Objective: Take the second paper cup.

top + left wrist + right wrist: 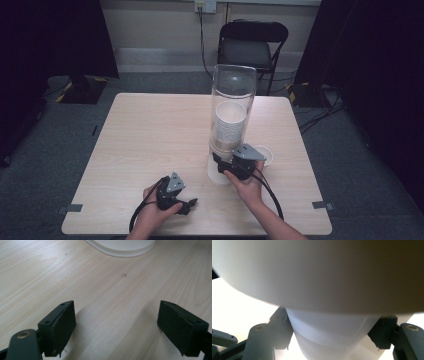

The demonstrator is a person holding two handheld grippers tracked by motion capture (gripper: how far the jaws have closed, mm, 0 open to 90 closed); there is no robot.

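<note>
A pale wood-grain tabletop (pixel 150 135) carries everything. A tall clear cup dispenser (pixel 231 120) stands on it. A white paper cup (pixel 263 154) sits just beside the dispenser.

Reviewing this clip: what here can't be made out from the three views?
- High view: the right gripper and hand cover the dispenser outlet.
- Right gripper view: the cup between the jaws is glare-washed; actual contact unclear.
- Left gripper view: the white base is cut by the top edge.

A: So behind the table (pixel 150 130) there was a black folding chair (pixel 252 47) against the wall.

B: Yep, and an outlet (pixel 205 6) up top, cable (pixel 203 45) hanging down, dark curtains (pixel 55 37) either side.
</note>
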